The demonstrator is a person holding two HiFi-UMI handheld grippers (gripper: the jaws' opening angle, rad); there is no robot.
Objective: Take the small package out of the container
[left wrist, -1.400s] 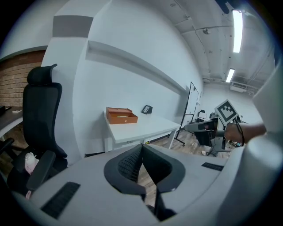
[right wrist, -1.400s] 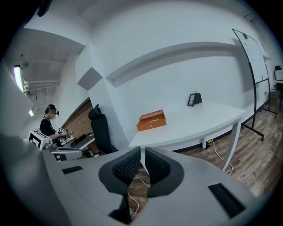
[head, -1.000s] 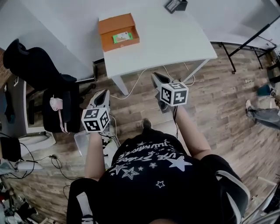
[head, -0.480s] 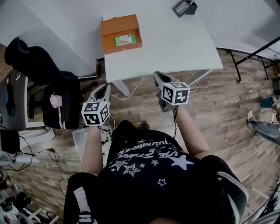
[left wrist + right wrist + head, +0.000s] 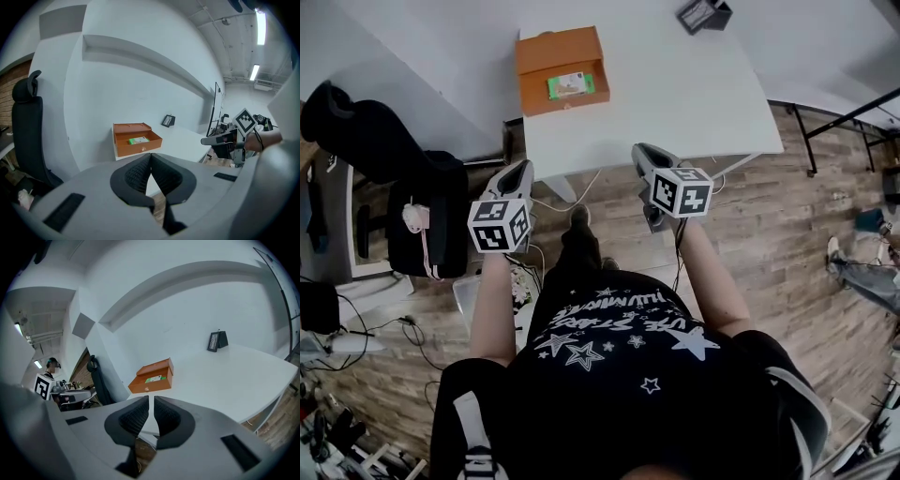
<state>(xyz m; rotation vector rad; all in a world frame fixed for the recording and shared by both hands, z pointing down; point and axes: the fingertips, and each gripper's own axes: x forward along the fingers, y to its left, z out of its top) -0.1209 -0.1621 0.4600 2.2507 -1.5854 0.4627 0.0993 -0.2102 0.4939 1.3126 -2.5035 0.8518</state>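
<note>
An open orange box (image 5: 558,56) stands at the far left corner of the white table (image 5: 675,94), with a small green package (image 5: 565,85) lying inside it. The box (image 5: 136,139) and the package (image 5: 138,139) show straight ahead in the left gripper view, well beyond the jaws. My left gripper (image 5: 523,169) hangs shut and empty before the table's front edge. My right gripper (image 5: 639,150) is also short of that edge, its jaws nearly together with only a thin slit and nothing held. From the right gripper view the box (image 5: 153,376) sits far ahead, left of centre.
A black office chair (image 5: 394,178) with a pink item on it stands left of the table. A small black device (image 5: 703,14) sits at the table's far right. Cables trail on the wooden floor (image 5: 769,234) under the table. A black stand (image 5: 844,94) is at the right.
The person has stepped closer to the table. Both grippers have moved forward toward its front edge, still with their jaws together.
</note>
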